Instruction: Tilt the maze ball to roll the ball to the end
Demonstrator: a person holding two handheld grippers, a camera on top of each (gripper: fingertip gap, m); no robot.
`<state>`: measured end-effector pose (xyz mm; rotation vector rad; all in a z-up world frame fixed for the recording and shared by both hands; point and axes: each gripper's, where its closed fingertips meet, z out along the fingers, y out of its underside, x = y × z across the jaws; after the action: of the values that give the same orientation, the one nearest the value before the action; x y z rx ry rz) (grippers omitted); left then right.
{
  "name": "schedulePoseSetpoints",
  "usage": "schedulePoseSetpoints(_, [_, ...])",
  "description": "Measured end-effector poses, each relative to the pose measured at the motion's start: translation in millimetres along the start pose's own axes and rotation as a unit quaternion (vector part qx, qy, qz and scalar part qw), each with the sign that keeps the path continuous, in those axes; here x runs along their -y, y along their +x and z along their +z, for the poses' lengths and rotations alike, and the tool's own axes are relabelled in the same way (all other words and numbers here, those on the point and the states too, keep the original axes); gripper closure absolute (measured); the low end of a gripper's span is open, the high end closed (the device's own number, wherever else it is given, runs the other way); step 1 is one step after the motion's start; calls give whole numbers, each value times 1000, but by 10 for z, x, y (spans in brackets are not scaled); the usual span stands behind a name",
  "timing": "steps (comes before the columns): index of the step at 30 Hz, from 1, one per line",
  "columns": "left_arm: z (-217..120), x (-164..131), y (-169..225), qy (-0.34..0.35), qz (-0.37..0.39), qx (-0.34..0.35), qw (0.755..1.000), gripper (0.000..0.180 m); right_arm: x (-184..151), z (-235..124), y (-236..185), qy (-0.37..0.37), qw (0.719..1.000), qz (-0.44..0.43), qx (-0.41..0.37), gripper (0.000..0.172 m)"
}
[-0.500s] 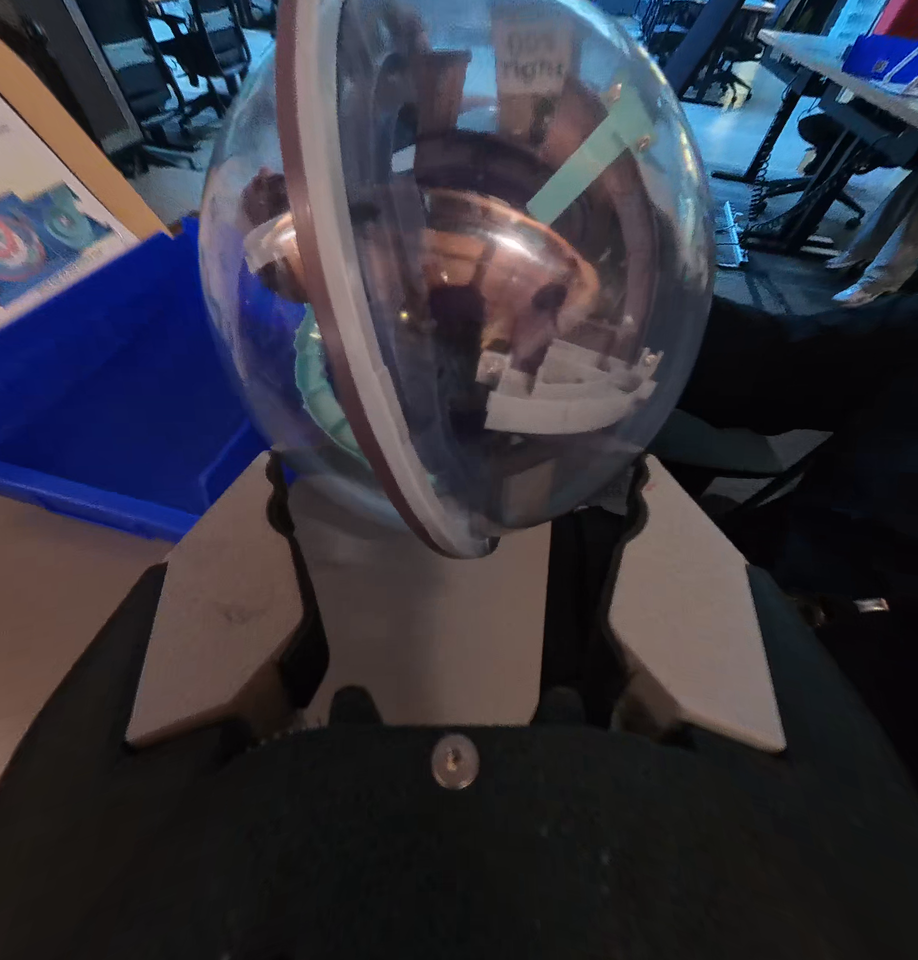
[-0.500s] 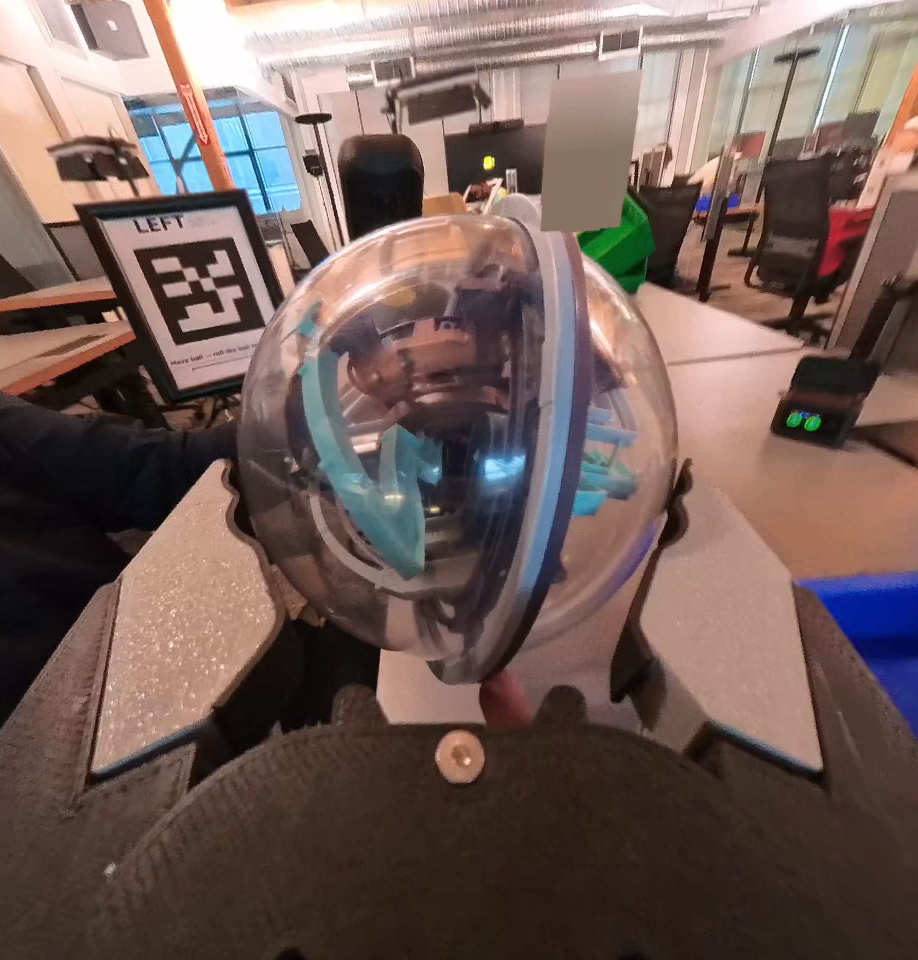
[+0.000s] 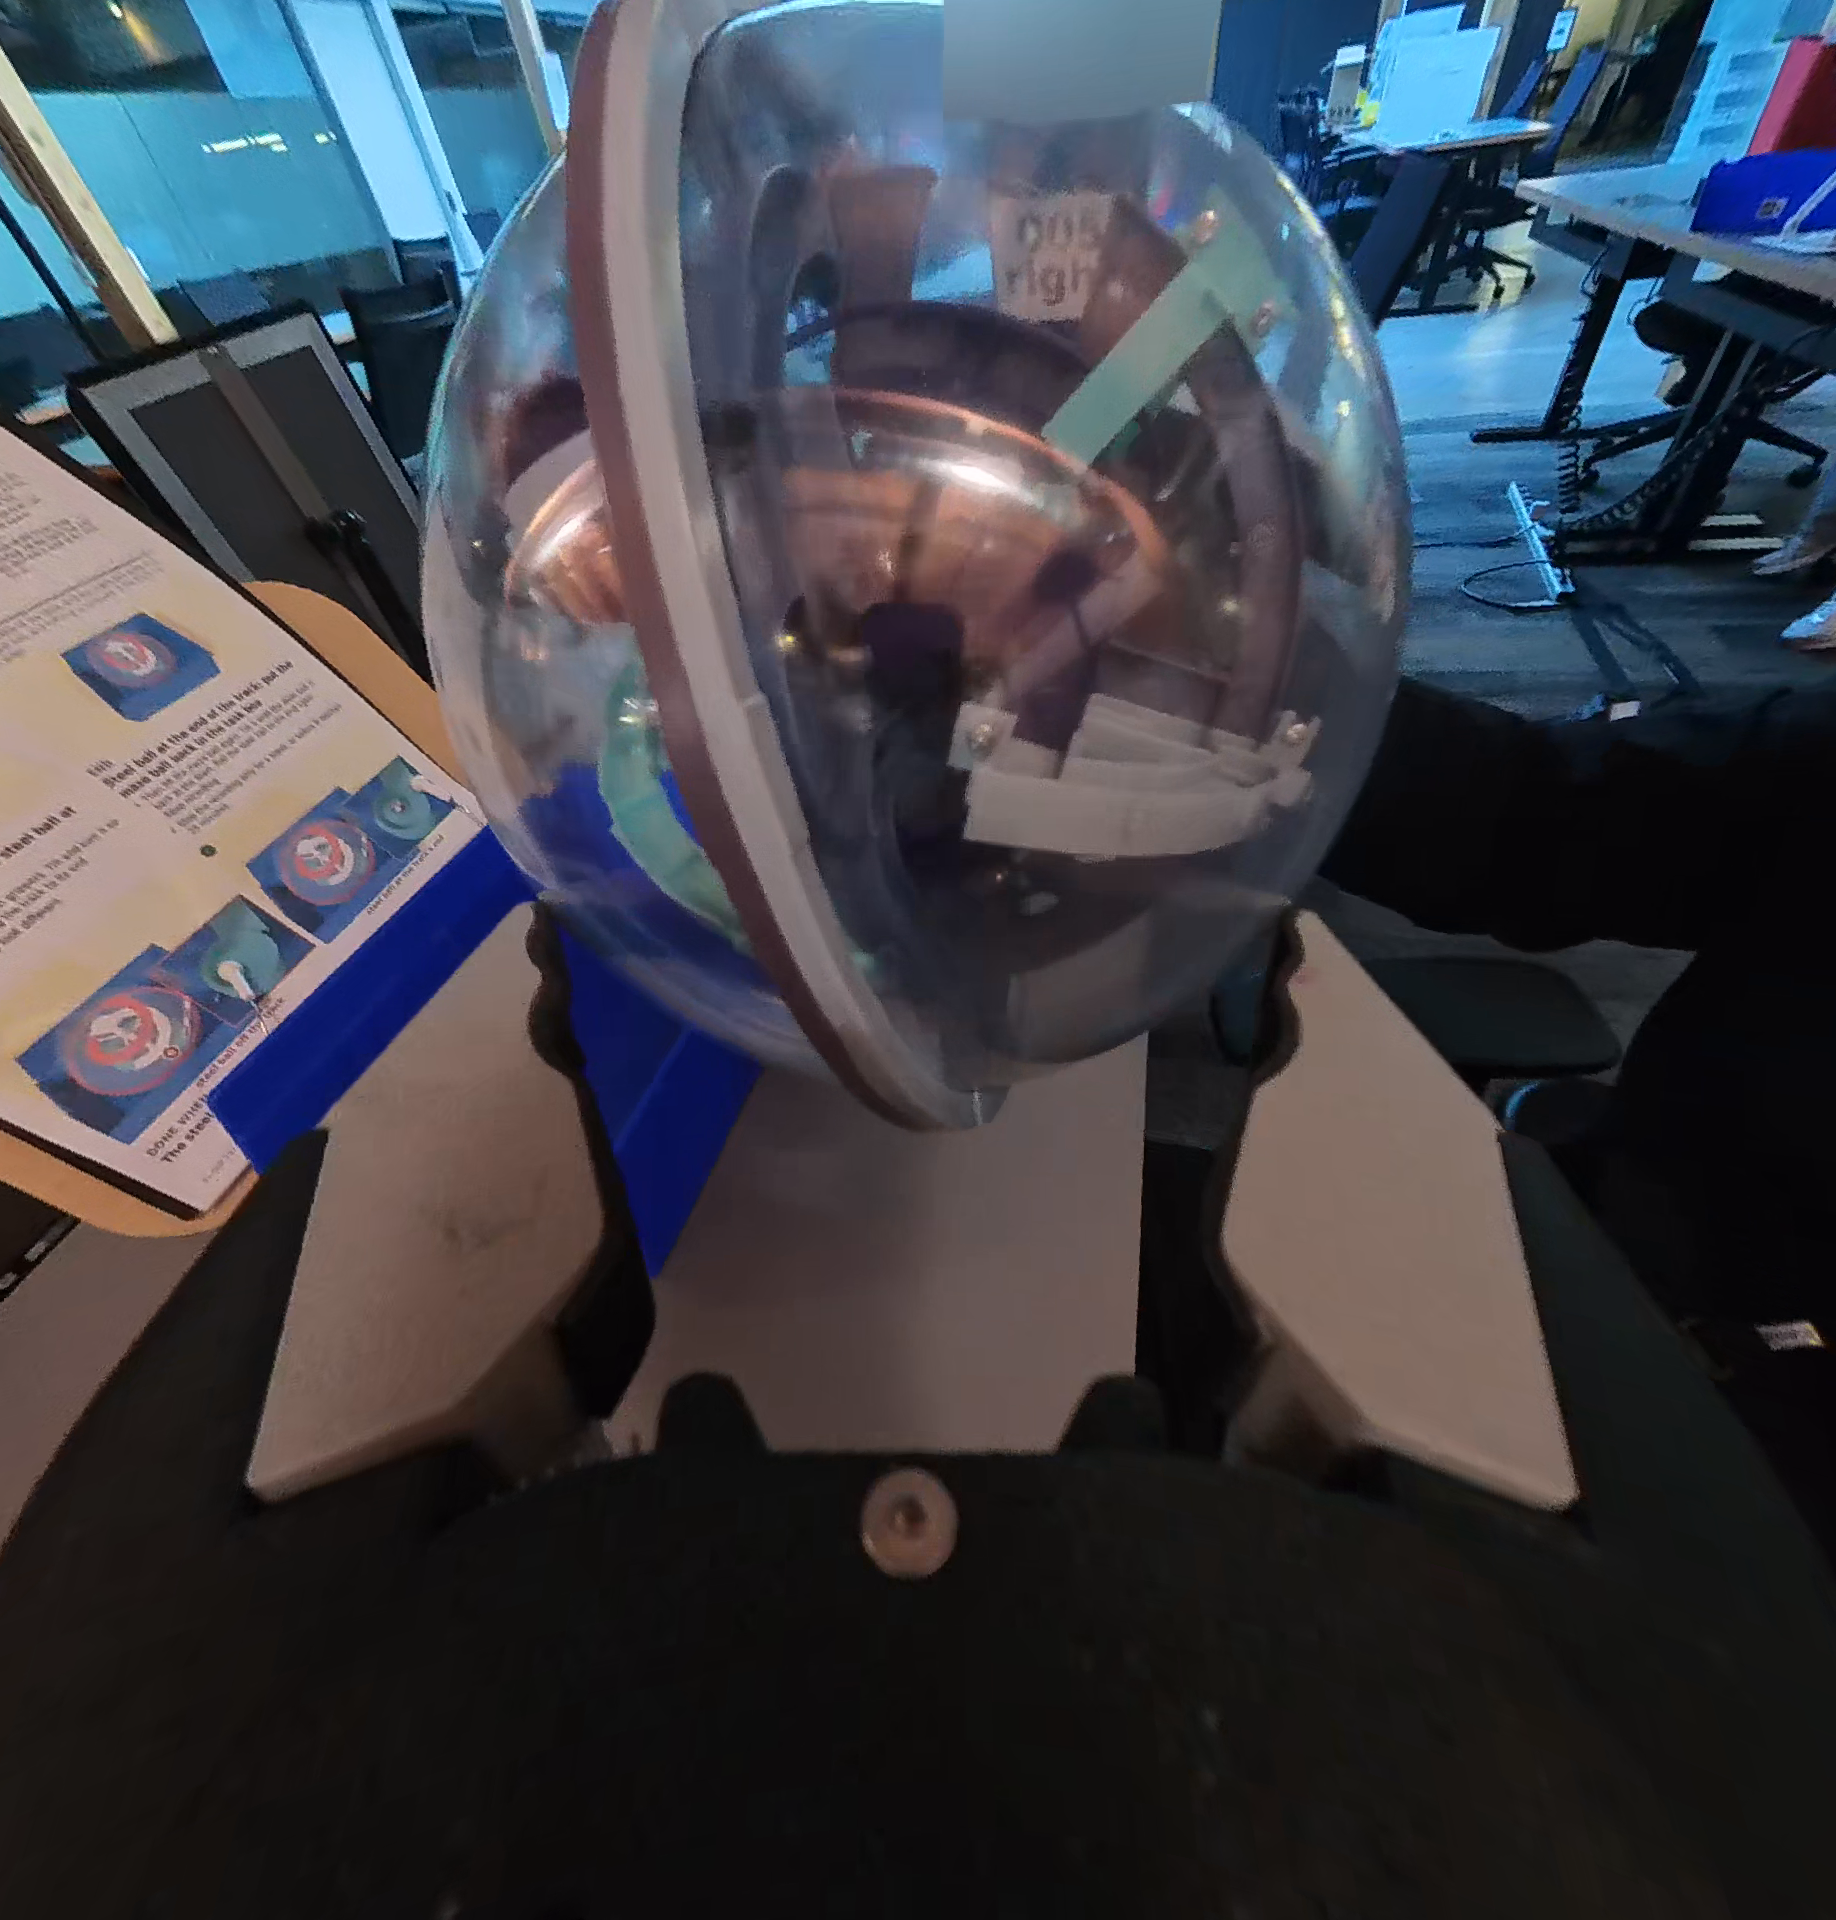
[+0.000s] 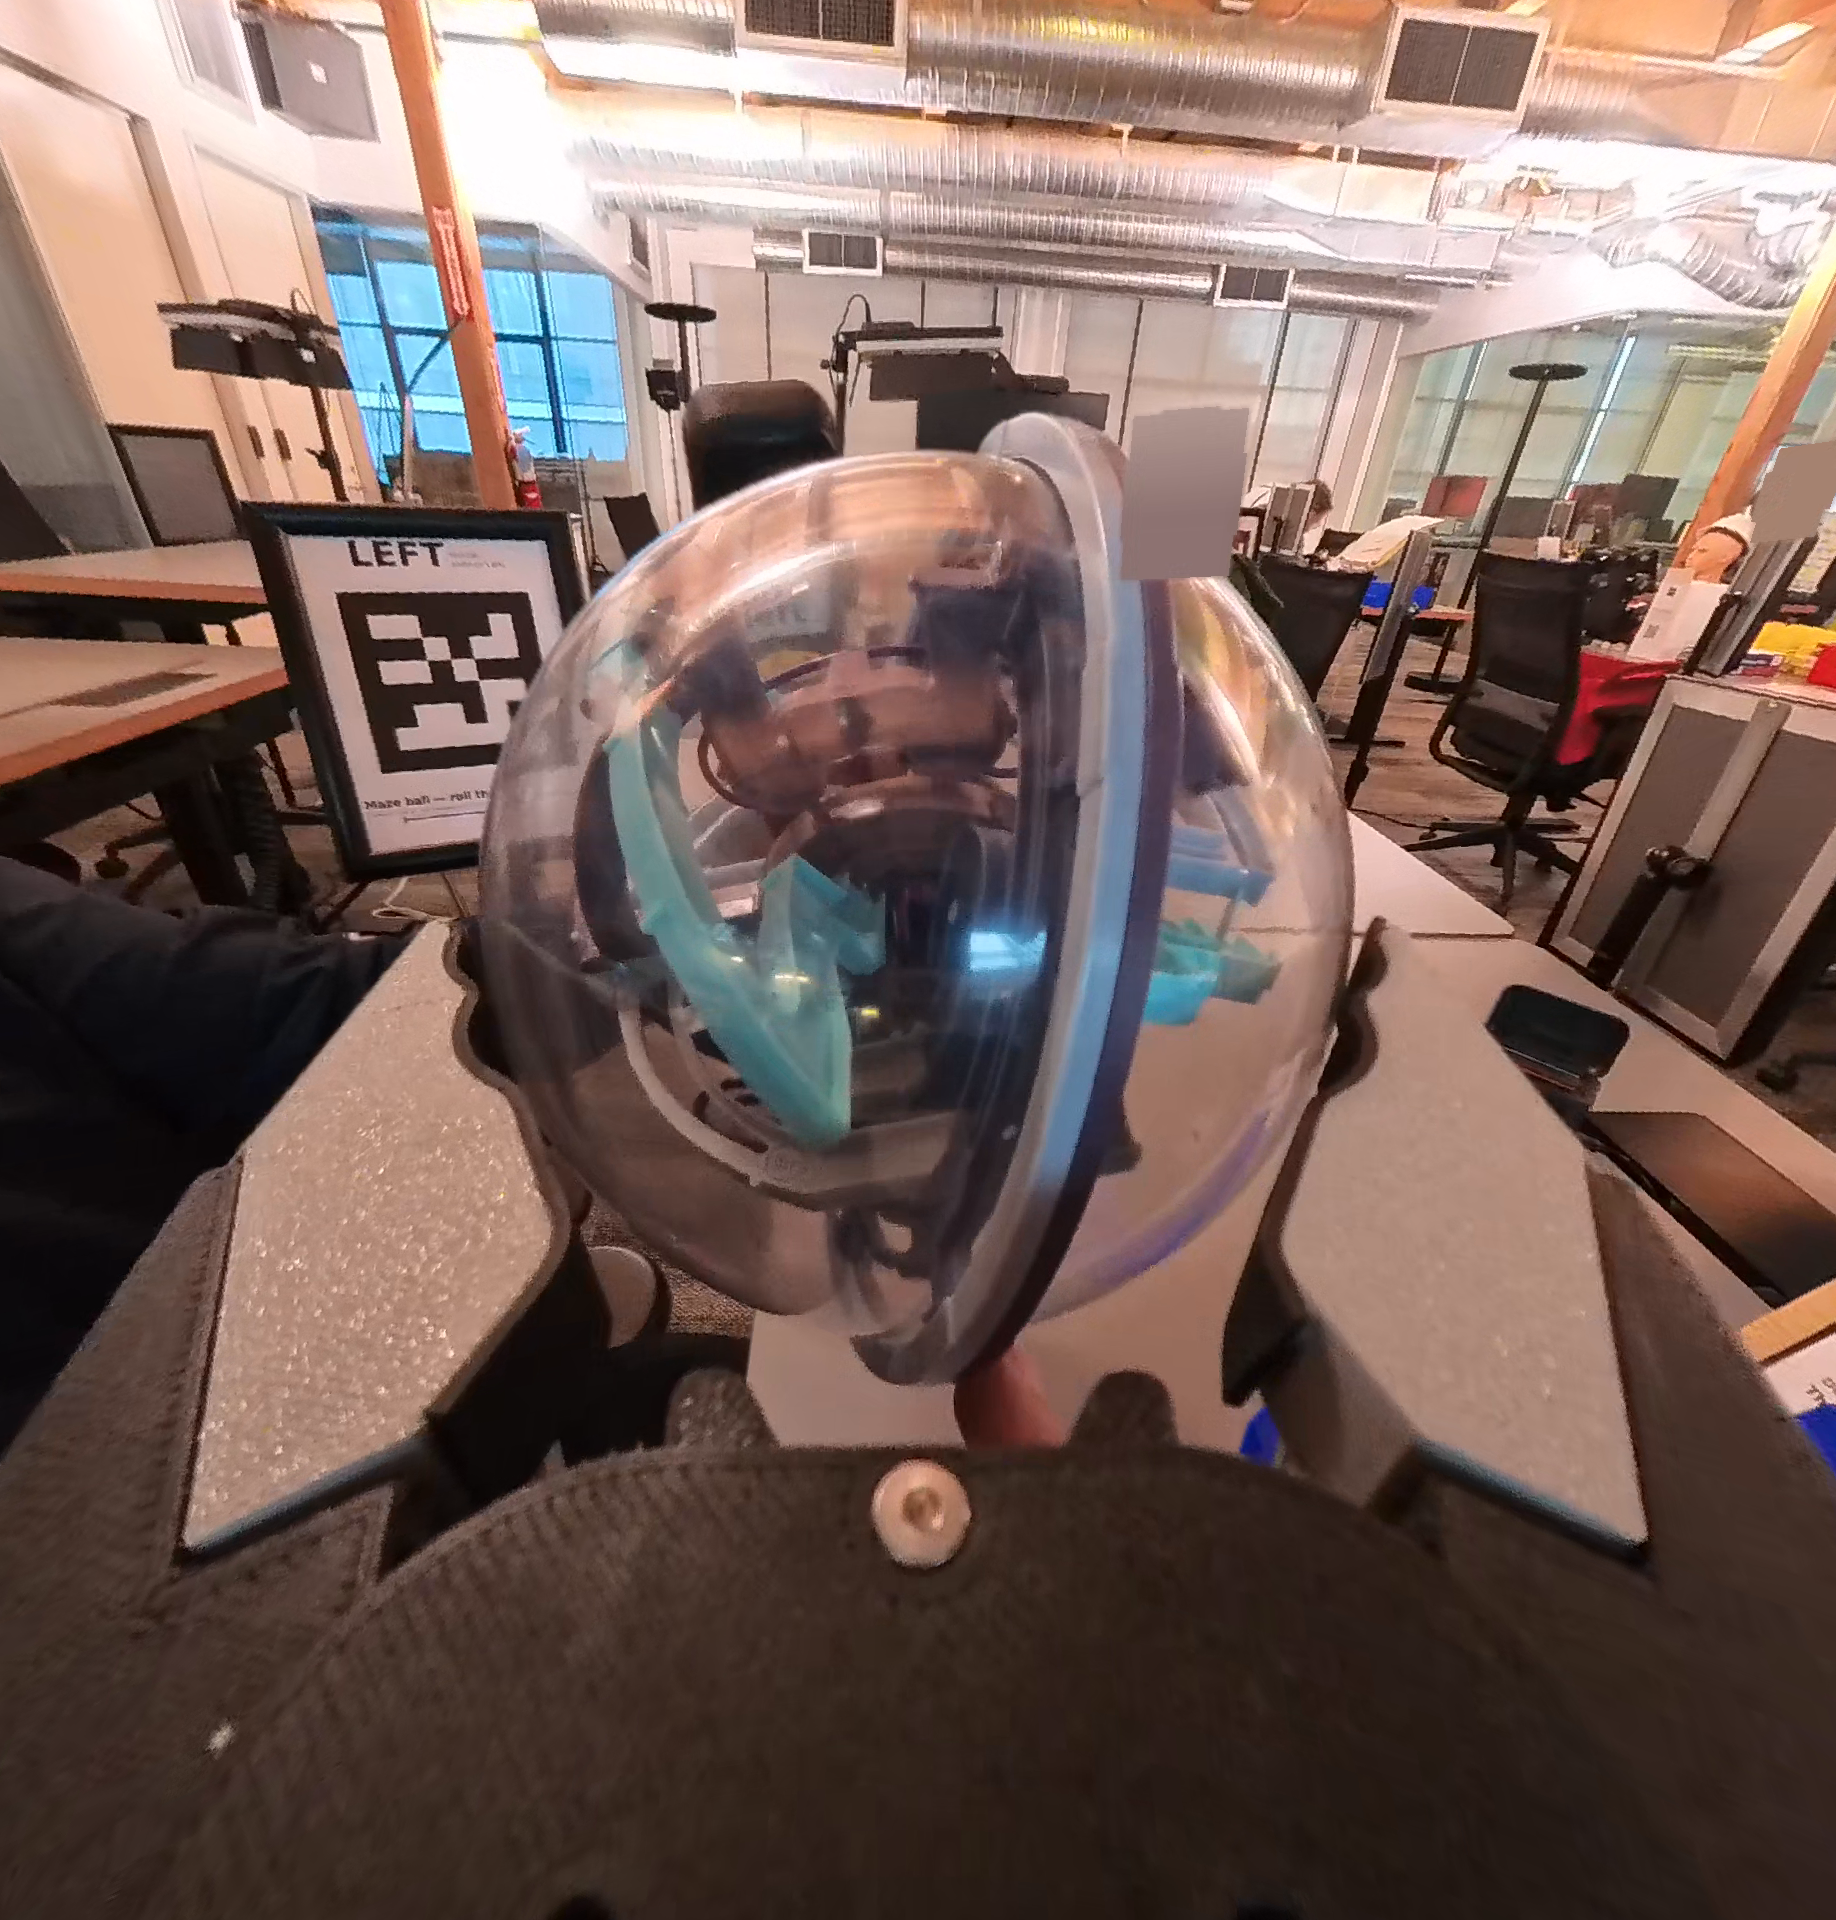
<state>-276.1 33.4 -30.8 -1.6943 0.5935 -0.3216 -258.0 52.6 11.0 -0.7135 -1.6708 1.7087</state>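
We find both grippers, left point(image 3: 914, 997) and right point(image 4: 914, 1049), clamping maze ball point(image 3: 997, 582) mid-frame; inner ball unseen, so progress can't be told.

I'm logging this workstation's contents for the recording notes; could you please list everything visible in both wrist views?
Maze ball: one, clear sphere with teal, brown and white tracks and a rim band; held between both grippers' fingers.
Blue bin: one, blue; below the ball, left wrist view.
Instruction sheet: one, white on a tan board; left edge, left wrist view.
Framed marker sign: one, black and white; behind the ball, right wrist view.
Dark device: one, black; on the grey table, right.
Office chairs: several, black; background.
Dark sleeve: one; left, right wrist view.
Left gripper: grey fingers, clamping the ball.
Right gripper: grey fingers, clamping the ball.
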Motion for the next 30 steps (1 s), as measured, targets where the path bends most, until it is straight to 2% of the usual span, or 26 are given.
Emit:
schedulePoseSetpoints(4, [-3,56,9,6,3,9,1000,49,41,5,-9,6,1000,7,3,17])
schedulePoseSetpoints(10, [-62,303,30,31,39,27,998,48,205,9,-54,29,999,-2,13,16])
schedulePoseSetpoints(19, [-123,506,-35,3,83,46,996,47,470,37,-44,68,996,-48,21,15])
schedulePoseSetpoints(30, [-202,589,-59,-16,106,57,993,47,453,86,-29,88,994,-50,37,16])
